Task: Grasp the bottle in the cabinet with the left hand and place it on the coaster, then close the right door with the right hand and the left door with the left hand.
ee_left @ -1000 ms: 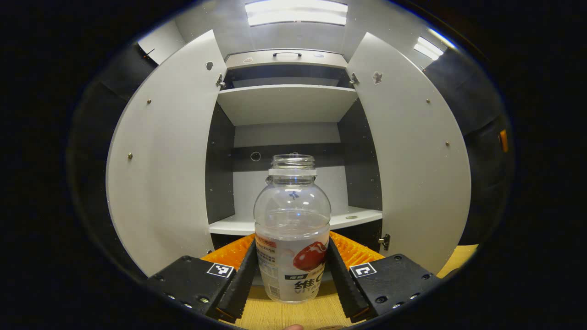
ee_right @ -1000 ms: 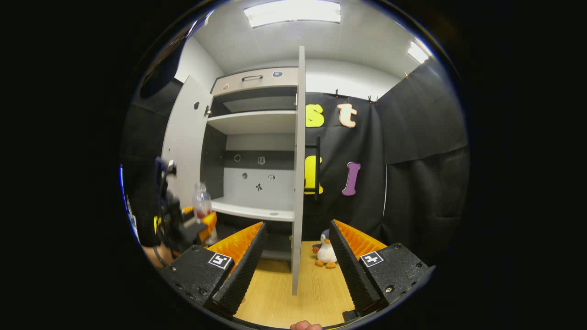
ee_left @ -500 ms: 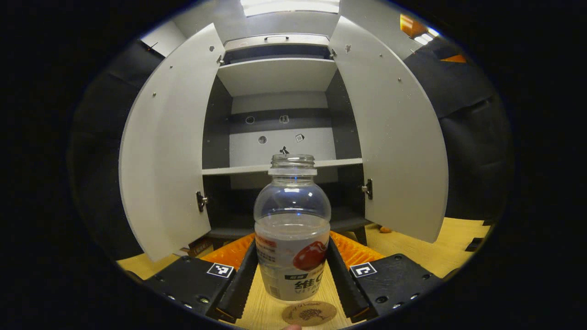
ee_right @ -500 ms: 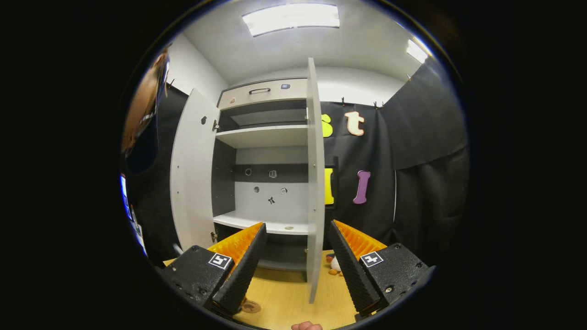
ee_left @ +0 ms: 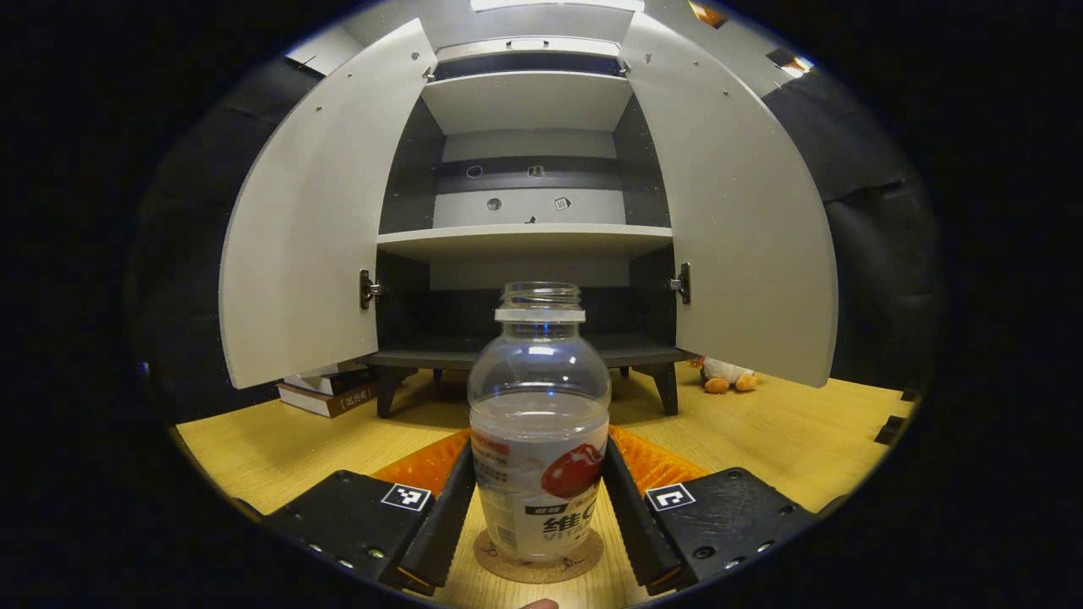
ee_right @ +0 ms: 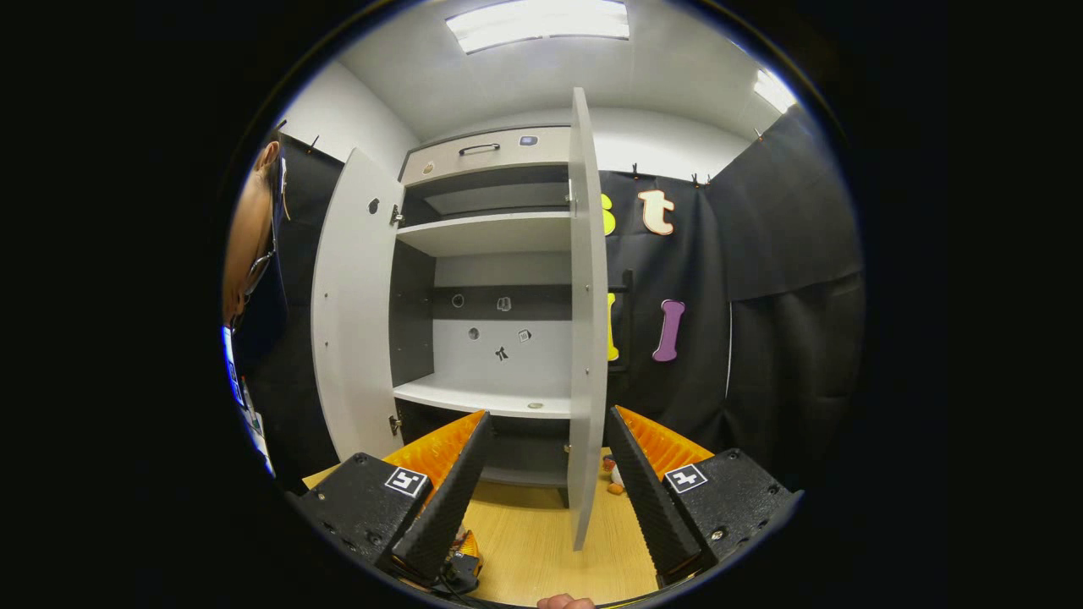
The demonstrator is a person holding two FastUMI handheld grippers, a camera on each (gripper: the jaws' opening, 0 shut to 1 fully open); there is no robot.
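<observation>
Lowered since earlier frame: bottle (ee_left: 539,440) now over coaster (ee_left: 539,558), well before cabinet (ee_left: 525,169). Pinched by left gripper (ee_left: 538,507). Placing step in hand; next calls for release. Right gripper (ee_right: 546,482) spread near right door (ee_right: 586,338).

the bottle (ee_left: 539,440) covers most of the coaster (ee_left: 539,565) beneath it.

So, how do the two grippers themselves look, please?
Both the left gripper and the right gripper have two black, blocky finger mounts with screws. Each mount carries a small square black-and-white marker. The fingers are wedge-shaped with ribbed surfaces.
</observation>
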